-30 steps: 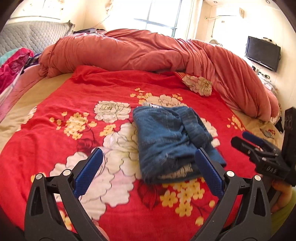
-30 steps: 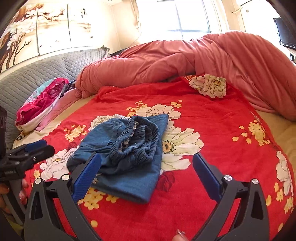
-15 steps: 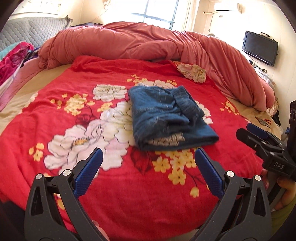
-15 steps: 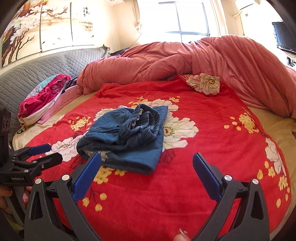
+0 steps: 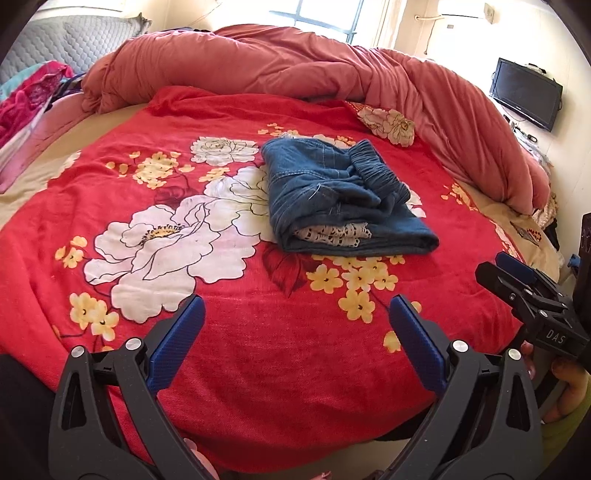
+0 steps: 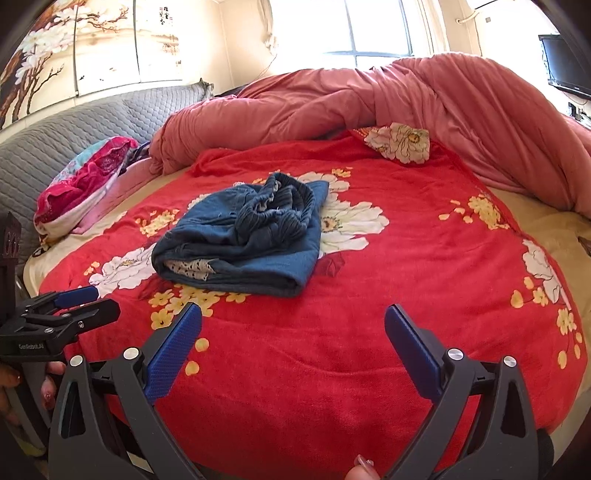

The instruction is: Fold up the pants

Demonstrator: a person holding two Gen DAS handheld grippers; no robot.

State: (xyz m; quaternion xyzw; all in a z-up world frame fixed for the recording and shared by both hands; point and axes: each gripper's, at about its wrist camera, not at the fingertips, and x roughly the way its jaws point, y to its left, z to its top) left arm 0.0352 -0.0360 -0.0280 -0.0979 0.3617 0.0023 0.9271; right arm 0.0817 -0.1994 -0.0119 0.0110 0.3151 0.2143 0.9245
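I am holding my left gripper [image 5: 295, 332] and right gripper [image 6: 291, 332] with their jaws spread wide, each gripping nothing, both hovering over the near edge of the red floral blanket [image 5: 221, 369]. One pair of jeans [image 5: 340, 199] is lying folded near the blanket's middle, ahead of both grippers and well apart from them. Its long axis is running away from me, and neither gripper is looking clearly nearer.

Sunlit window [image 6: 376, 27] behind a bed [image 6: 546, 221], grey quilted headboard [image 6: 92, 118], wall-mounted television [image 5: 526, 92] at right.

Blue denim pants [image 5: 332, 195] on red floral blanket [image 5: 258, 332], lace seemingly white.
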